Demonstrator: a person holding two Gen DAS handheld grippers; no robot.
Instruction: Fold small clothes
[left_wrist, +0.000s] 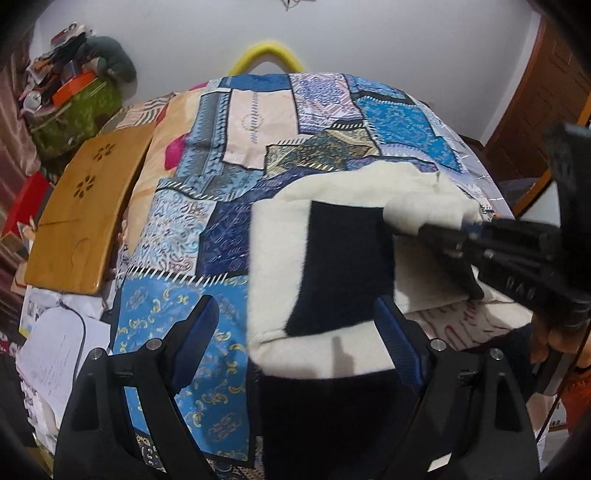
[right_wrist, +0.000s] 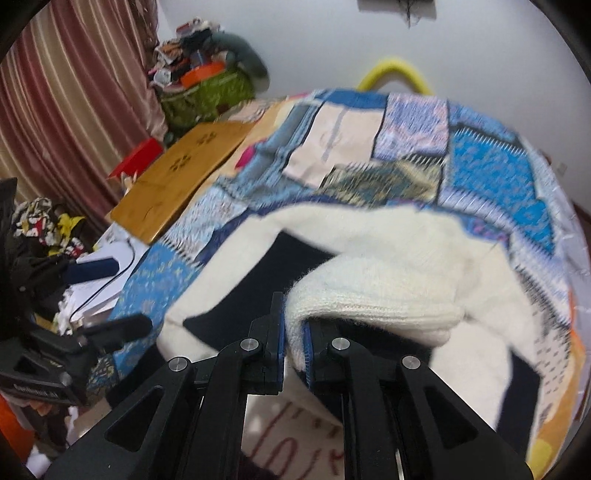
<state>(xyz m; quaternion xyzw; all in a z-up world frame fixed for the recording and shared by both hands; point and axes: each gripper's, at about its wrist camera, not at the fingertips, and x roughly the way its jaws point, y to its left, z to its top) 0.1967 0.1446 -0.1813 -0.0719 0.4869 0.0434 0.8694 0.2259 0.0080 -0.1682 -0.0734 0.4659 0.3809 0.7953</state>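
Midway, I'd say: my right tongs (right_wrist: 293, 341) pinch the white sweater (left_wrist: 280, 229) cuff over its body on the patchwork bed (left_wrist: 207, 221); left tongs (left_wrist: 295, 332) hang wide, empty; the final folds remain

Both grippers are the same build: matte black plastic linkage arms with triangular cutouts and round silver screw heads at the pivots. The left gripper (left_wrist: 291, 317) has fingers (left_wrist: 197, 328) lined with textured blue pads. The right gripper (right_wrist: 293, 332) has the same blue lining along its fingers (right_wrist: 276, 325), and seen from the left wrist its black body has raised lettering on the side, too blurry to read.
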